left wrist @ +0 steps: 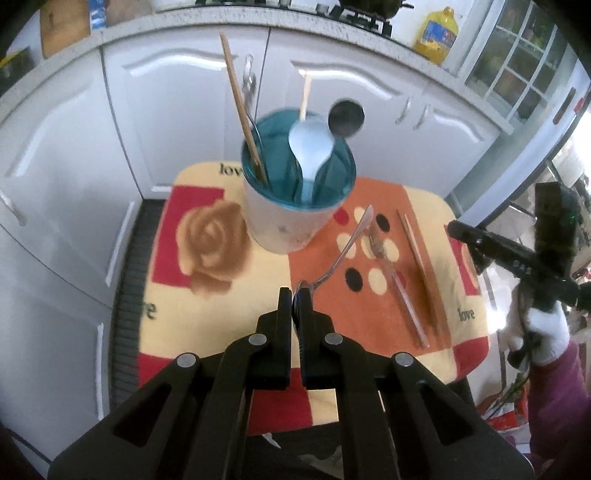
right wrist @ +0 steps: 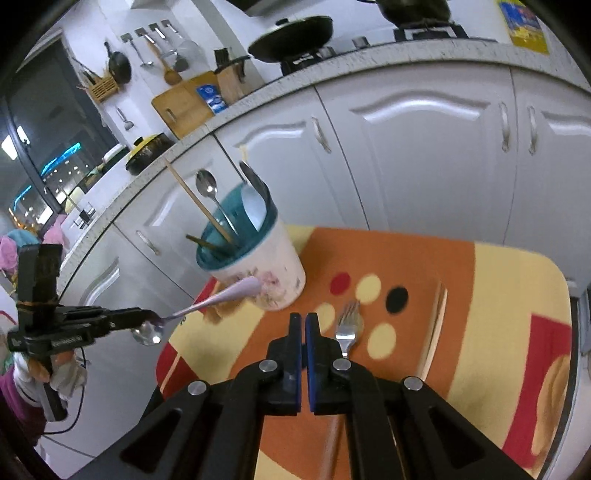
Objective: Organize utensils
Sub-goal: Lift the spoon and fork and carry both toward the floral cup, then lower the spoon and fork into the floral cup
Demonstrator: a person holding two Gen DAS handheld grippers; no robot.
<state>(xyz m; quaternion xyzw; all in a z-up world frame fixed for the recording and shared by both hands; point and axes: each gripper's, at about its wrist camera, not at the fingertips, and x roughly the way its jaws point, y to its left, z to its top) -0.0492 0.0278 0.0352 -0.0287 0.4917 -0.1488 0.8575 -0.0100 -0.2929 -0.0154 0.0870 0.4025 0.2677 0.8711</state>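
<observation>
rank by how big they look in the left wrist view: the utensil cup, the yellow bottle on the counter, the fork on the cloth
1. utensil cup, clearly largest.
2. and 3. fork and yellow bottle: the fork looks longer but thin, the bottle bulkier but farther away, so unsure.

left gripper (left wrist: pixel 294 295): closed, angled down | right gripper (right wrist: pixel 304 321): closed, angled down
</observation>
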